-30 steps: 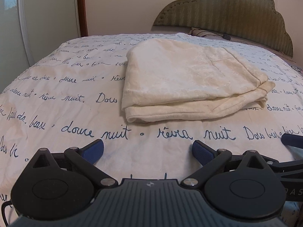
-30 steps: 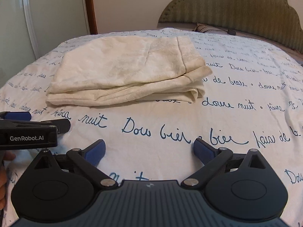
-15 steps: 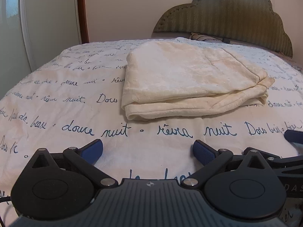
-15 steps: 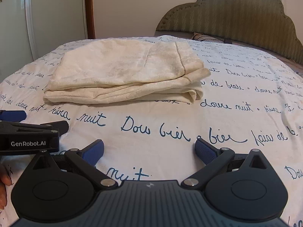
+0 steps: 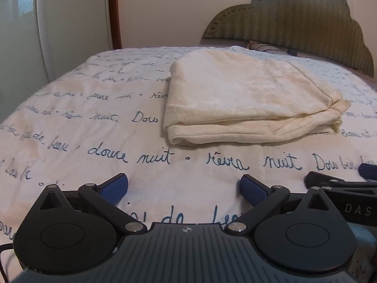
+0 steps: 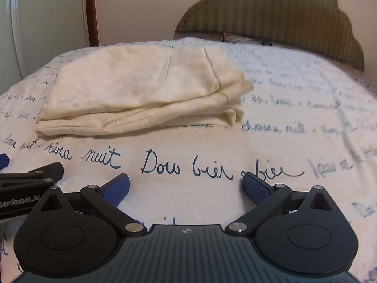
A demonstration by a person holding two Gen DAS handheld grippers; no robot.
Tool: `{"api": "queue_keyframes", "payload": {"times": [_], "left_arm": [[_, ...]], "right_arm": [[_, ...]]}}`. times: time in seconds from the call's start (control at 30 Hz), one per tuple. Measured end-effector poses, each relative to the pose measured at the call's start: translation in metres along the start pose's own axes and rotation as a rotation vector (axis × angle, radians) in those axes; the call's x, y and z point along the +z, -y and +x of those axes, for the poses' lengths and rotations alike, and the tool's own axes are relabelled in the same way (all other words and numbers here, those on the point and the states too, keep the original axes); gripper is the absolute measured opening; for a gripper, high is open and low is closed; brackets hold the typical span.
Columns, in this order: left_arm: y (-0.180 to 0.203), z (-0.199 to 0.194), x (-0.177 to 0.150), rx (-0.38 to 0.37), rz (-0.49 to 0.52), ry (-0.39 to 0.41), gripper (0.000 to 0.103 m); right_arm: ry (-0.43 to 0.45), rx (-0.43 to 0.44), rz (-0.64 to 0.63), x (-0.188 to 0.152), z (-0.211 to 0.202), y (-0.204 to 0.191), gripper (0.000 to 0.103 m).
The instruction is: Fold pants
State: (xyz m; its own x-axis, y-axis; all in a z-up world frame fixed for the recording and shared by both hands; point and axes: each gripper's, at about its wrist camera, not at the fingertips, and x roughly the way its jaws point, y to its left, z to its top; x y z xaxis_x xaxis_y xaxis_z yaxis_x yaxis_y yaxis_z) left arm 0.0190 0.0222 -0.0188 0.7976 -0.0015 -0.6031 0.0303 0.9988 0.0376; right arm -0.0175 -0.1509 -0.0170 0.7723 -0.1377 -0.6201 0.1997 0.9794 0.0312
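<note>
You are holding both tongs low over the bed, and neither is touching the cloth. Your left tongs [image 5: 183, 186] are standing wide open at the bottom of the left wrist view, gripping nothing, blue pads [image 5: 253, 189] spread over the printed bedspread [image 5: 70, 122]. Your right tongs [image 6: 186, 186] are standing just as wide and empty at the bottom of the right wrist view.

The pants [image 5: 247, 99] are lying folded into a flat cream stack in the middle of the left view, well apart from the pads, with the layered edges facing you. In the right view the pants [image 6: 141, 89] are sitting in the upper left of the frame, their thick folded end pointing toward the centre.

Each tool is showing in the other's picture: the right one at the lower right edge of the left view, the left one at the lower left edge of the right view. The green headboard [image 6: 271, 23] is rising at the top; something small and dark is lying at its base, perhaps a cable.
</note>
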Motion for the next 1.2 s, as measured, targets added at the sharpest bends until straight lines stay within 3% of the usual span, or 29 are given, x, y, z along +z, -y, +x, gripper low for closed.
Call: {"api": "queue_keyframes", "payload": {"times": [1.2], "left_arm": [[0.0001,0.0021,0.0000,-0.004,0.009,0.002,0.103]], "right_arm": [[0.019,0.018,0.007,-0.0039,-0.0051,0.0001,0.103]]}}
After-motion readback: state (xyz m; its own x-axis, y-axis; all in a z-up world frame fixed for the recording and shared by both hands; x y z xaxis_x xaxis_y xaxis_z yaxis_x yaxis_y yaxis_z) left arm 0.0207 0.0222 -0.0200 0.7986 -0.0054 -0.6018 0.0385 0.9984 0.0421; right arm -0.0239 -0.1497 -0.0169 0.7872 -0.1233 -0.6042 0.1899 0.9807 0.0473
